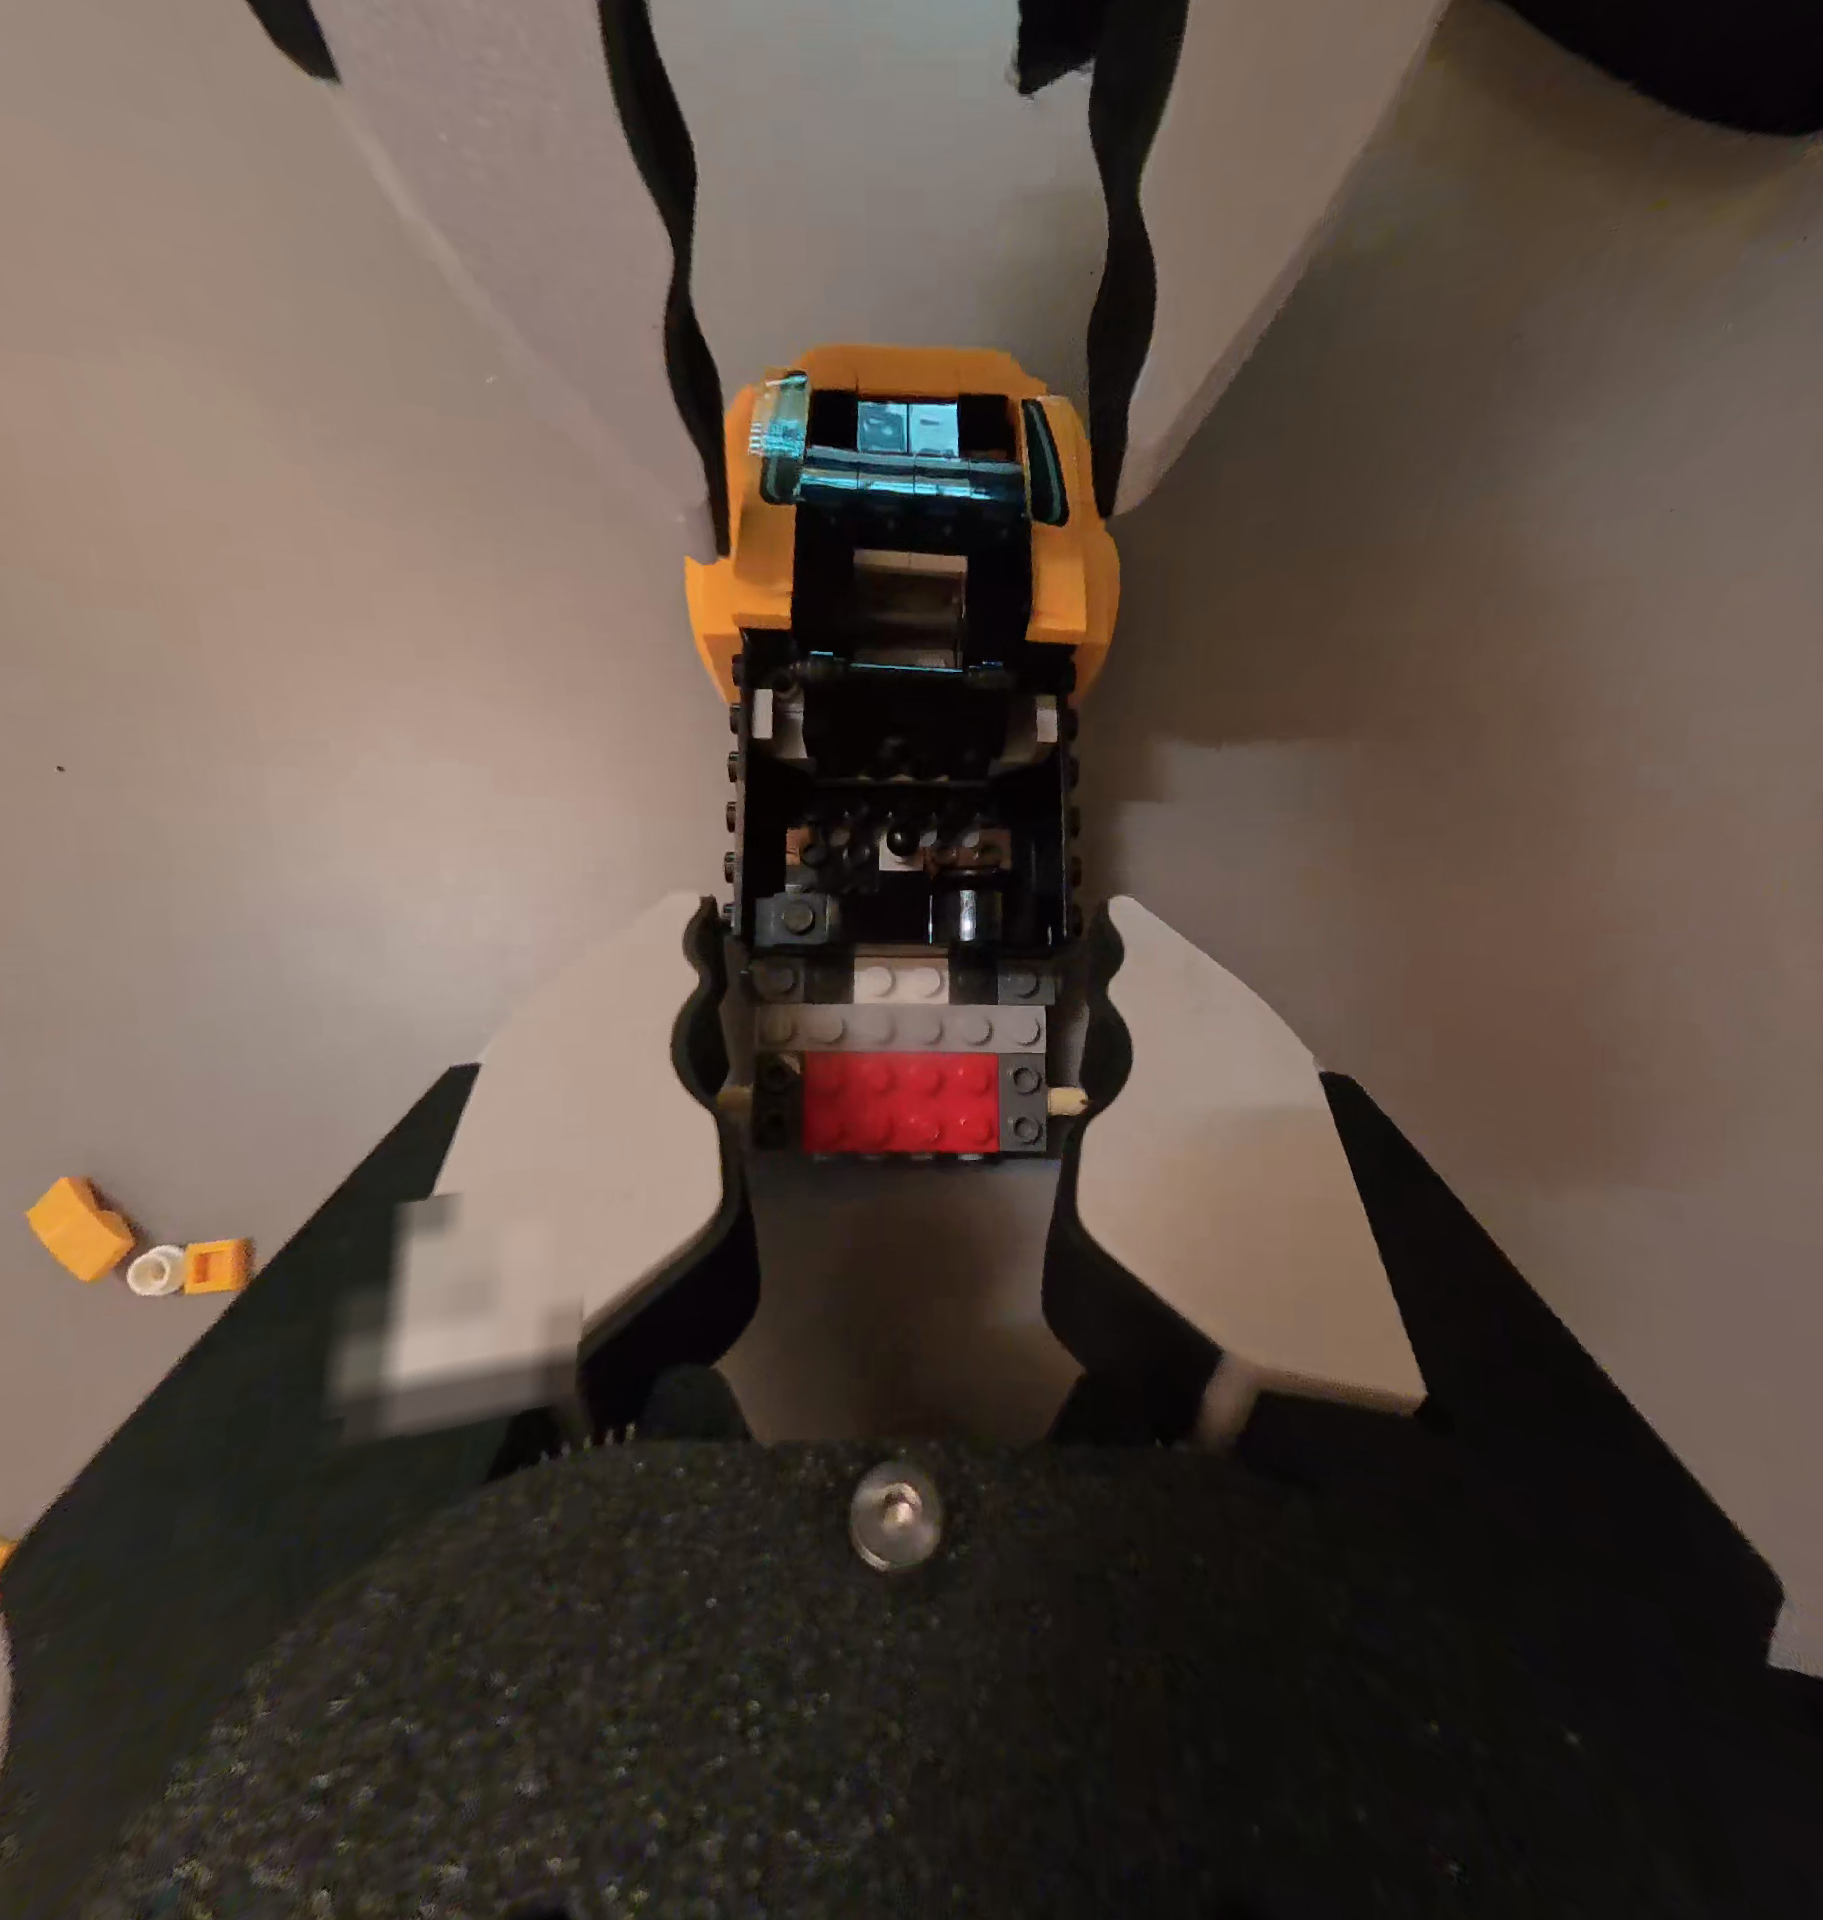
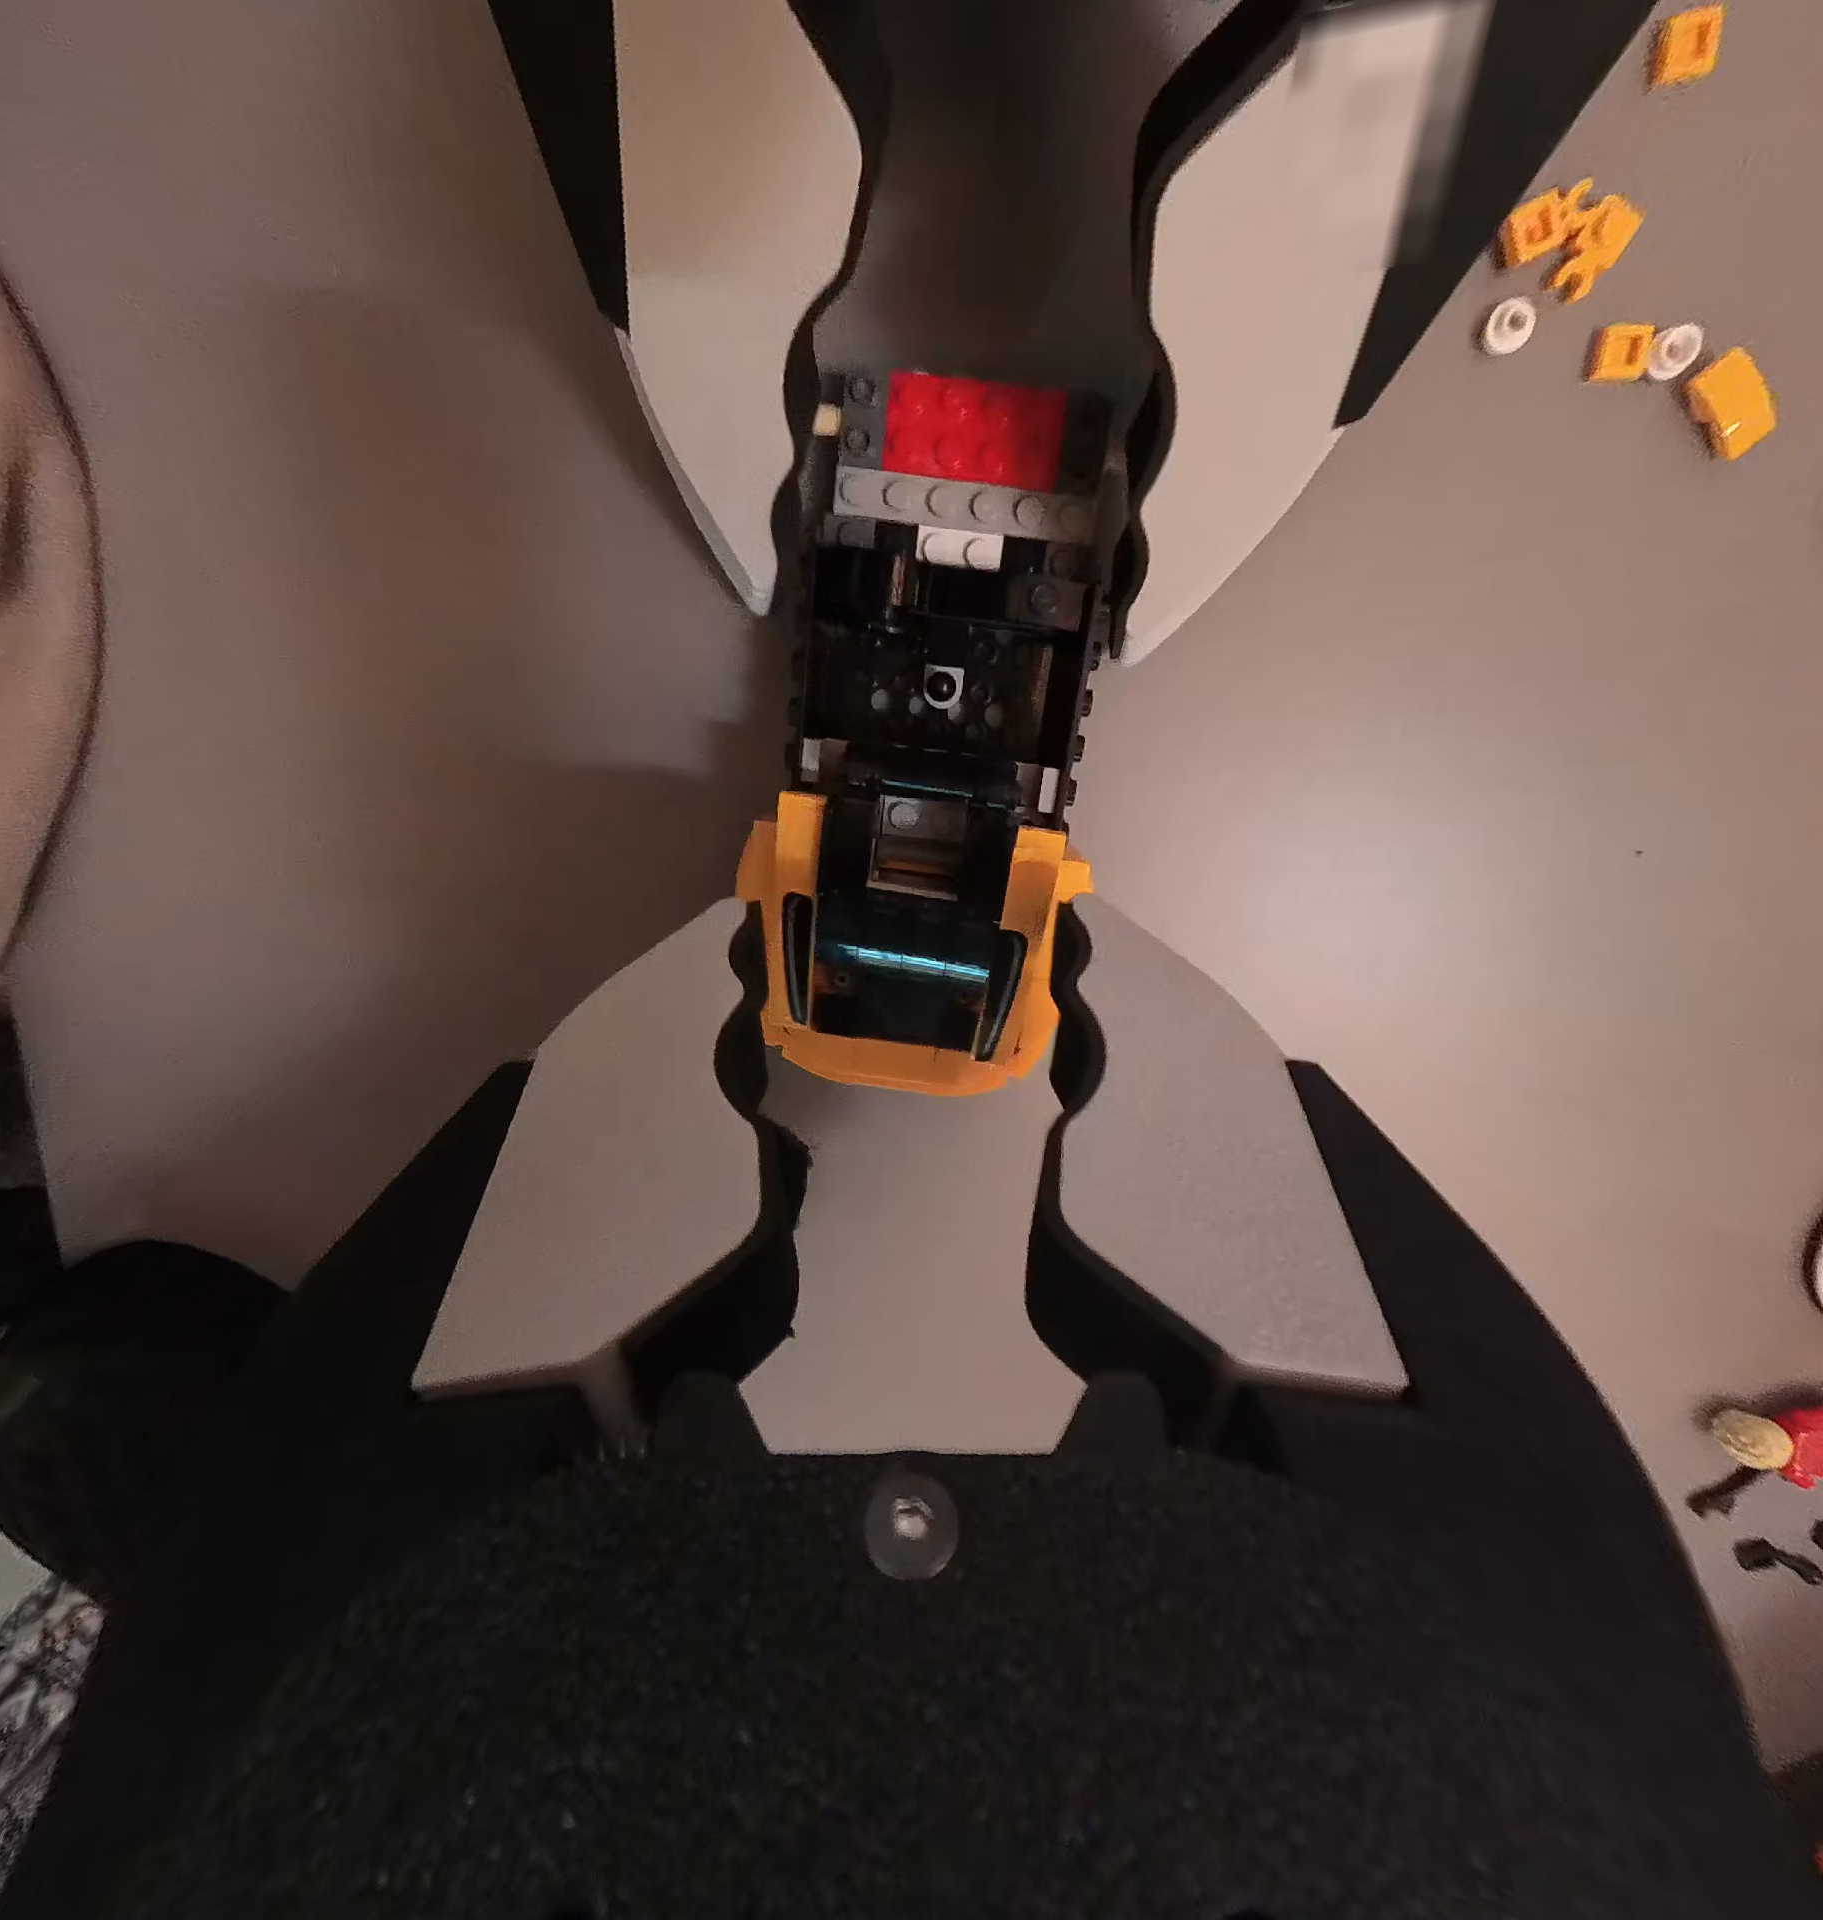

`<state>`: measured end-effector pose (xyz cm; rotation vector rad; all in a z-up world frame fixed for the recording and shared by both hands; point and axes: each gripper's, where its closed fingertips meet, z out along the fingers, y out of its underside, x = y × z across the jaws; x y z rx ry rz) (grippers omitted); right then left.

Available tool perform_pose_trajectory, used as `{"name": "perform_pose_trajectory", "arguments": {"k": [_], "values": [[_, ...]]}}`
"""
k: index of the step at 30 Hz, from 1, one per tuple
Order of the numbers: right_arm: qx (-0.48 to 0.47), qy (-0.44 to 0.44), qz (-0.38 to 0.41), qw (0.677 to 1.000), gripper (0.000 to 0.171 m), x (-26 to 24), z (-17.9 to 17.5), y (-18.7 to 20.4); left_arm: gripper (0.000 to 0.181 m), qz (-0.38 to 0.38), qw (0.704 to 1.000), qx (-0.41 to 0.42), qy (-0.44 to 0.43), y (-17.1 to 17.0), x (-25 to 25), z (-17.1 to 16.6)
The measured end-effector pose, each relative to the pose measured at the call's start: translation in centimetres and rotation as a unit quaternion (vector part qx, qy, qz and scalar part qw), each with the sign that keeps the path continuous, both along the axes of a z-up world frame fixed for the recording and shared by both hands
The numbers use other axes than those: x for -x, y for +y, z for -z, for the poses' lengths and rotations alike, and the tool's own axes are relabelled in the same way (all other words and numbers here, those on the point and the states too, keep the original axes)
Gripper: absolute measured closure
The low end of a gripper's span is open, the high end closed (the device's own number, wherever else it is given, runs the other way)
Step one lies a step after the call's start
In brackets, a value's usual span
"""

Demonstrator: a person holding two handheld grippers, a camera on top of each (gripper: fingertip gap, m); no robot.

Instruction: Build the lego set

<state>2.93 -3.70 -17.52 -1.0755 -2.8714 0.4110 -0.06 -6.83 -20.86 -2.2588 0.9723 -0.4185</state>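
The toy car [image 1: 902, 769] could snap in the middle if the two tongs pull or twist apart; its top is only half built. The left gripper [image 1: 902, 1049] squeezes the bare end with the red brick [image 1: 902, 1103]; the right gripper [image 2: 907, 977] squeezes the orange end; both are nearly closed. The car sits between them over the grey table [image 1: 263, 727]; spare orange pieces [image 2: 1655, 332] lie nearby.

Both wrist cameras face opposite, sharing the car [image 1: 902, 769]

Plain grey table [image 1: 263, 727] underneath.
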Motion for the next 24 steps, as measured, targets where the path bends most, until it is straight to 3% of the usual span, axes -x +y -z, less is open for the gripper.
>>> {"name": "perform_pose_trajectory", "arguments": {"k": [24], "values": [[-0.051, -0.036, 0.005, 0.998, 0.12, -0.25, 0.98, 0.3, 0.119, -0.005, 1.0, -0.023, -0.019, 0.11, 0.0, 0.07]]}}
